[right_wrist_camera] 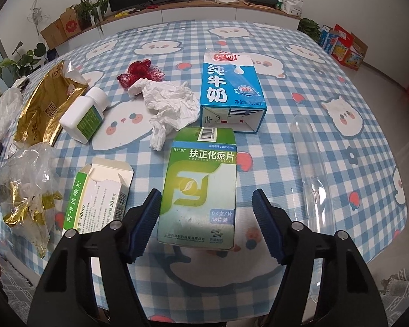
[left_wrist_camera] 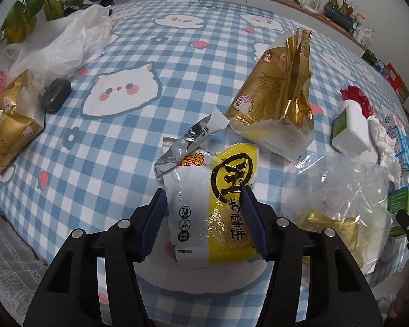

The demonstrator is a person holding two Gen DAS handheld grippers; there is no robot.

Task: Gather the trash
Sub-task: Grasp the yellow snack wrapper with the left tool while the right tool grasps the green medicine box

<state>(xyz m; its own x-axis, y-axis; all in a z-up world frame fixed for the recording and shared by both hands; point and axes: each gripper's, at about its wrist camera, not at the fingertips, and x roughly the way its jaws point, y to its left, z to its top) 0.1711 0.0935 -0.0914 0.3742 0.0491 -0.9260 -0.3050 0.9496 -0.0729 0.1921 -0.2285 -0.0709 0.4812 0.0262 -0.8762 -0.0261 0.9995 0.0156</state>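
Three gold wrappers (left_wrist_camera: 275,81), two medicine boxes (right_wrist_camera: 199,188), one milk carton (right_wrist_camera: 229,87), one white bottle (right_wrist_camera: 84,114)

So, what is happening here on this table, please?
A person is clearing trash from a checked tablecloth, one handheld gripper per hand. The left gripper straddles a white-and-yellow snack wrapper, pads at its edges. The right gripper sits around a green medicine box, its left pad touching, the right one apart. Neither item looks lifted yet.
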